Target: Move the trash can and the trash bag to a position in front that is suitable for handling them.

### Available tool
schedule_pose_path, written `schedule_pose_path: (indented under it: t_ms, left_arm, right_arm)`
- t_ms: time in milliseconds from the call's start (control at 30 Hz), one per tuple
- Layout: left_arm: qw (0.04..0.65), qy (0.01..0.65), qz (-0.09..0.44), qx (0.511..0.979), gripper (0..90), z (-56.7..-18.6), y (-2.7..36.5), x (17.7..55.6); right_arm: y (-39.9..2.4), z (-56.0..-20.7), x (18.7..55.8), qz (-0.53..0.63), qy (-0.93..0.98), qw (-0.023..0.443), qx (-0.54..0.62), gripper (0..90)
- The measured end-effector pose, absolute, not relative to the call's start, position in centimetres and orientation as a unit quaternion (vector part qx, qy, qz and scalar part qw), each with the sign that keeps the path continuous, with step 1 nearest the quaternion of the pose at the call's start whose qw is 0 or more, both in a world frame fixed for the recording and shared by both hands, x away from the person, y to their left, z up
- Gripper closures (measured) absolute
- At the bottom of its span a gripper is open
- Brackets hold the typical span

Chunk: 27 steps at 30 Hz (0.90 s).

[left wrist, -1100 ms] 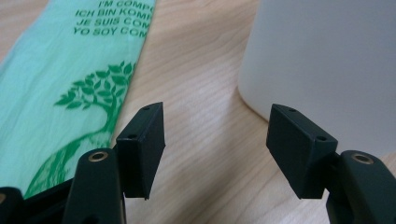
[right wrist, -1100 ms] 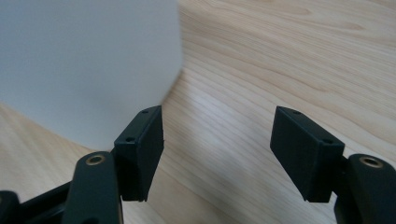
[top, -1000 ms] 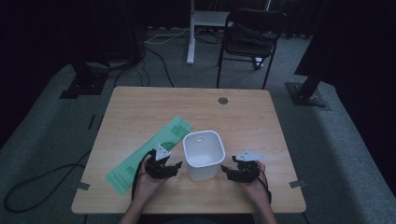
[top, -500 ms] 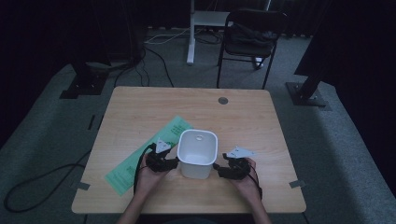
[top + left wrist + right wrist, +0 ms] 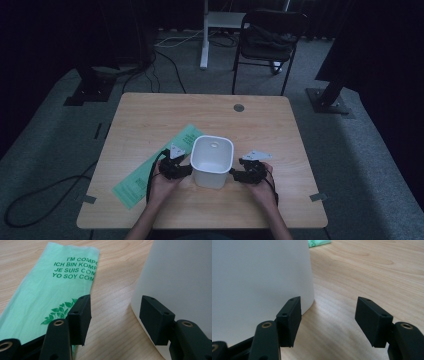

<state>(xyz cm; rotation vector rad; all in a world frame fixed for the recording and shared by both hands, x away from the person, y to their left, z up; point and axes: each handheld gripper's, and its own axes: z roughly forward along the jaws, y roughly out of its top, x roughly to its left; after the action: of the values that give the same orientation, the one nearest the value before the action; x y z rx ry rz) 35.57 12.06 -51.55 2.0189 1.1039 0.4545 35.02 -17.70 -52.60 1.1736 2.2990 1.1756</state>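
Observation:
A white plastic bin (image 5: 212, 160) stands upright and empty on the wooden table (image 5: 280, 130). A flat green compostable bag (image 5: 150, 172) lies to its left. My left gripper (image 5: 187, 170) is at the bin's left wall, my right gripper (image 5: 233, 174) at its right wall. In the left gripper view the gripper (image 5: 116, 315) is open, with one jaw against the bin (image 5: 180, 277) and bare wood in the gap beside the bag (image 5: 50, 285). In the right gripper view the gripper (image 5: 328, 317) is open, one jaw beside the bin (image 5: 259, 277). Both pairs of jaws have just been closing a little, with nothing between them.
A round cable hole (image 5: 239, 107) sits near the table's far edge. Behind the table stand a black chair (image 5: 270, 35) and a white post (image 5: 204, 35). A cable (image 5: 45, 192) lies on the floor at the left. The table's front edge runs close under the forearms.
Both hands have moved away from the person and inward, up against the bin's two sides. The bin has shifted slightly to the left.

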Motion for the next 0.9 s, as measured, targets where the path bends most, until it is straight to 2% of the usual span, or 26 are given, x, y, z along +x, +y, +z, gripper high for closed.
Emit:
schedule_pose_path:
  t_ms: [400,533,700,900]
  left_arm:
    - [0.379,0.437,0.186,0.795,42.1,-51.6,12.6,36.3]
    - [0.346,0.447,0.219,0.795,42.0,-51.1,15.0,35.7]
    - [0.329,0.437,0.224,0.807,42.1,-51.4,16.2,35.0]
    - [0.317,0.434,0.194,0.821,51.4,-53.3,16.3,35.5]
  right_arm:
    - [-18.2,-53.1,35.8,0.404,0.799,0.153,0.418,37.2]
    - [-19.8,-53.1,35.3,0.393,0.797,0.161,0.429,37.2]
    - [-21.1,-53.2,34.5,0.375,0.803,0.171,0.431,37.1]
    - [-22.0,-53.6,33.7,0.363,0.803,0.181,0.437,37.0]
